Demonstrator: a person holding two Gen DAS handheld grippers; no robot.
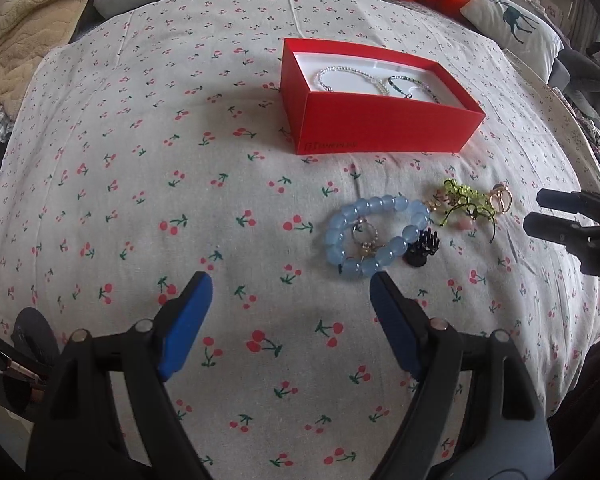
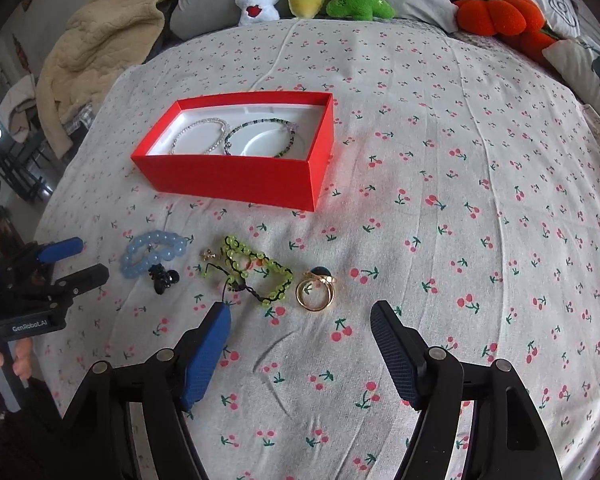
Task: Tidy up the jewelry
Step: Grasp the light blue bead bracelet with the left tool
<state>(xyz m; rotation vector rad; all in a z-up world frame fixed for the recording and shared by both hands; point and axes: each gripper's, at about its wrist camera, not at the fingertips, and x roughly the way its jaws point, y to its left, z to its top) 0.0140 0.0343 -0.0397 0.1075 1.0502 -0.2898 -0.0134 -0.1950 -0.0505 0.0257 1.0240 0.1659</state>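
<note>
Left gripper (image 1: 290, 292): jaws spread, empty; blue bracelet (image 1: 374, 234) at 1 o'clock.
Right gripper (image 2: 300, 318): jaws spread, empty; gold ring (image 2: 315, 290) at 12.
Red box (image 2: 236, 176): on bed.

Loose jewelry (image 2: 236, 272) lies before open red box (image 2: 236, 178).

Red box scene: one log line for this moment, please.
red box: two bracelets inside | blue bracelet, gold ring: on bedspread | both jaws: open, empty

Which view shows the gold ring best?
The right wrist view: the gold ring lies whole and unobstructed just ahead of the open right gripper. The left wrist view shows it small, near the frame's right edge.
</note>
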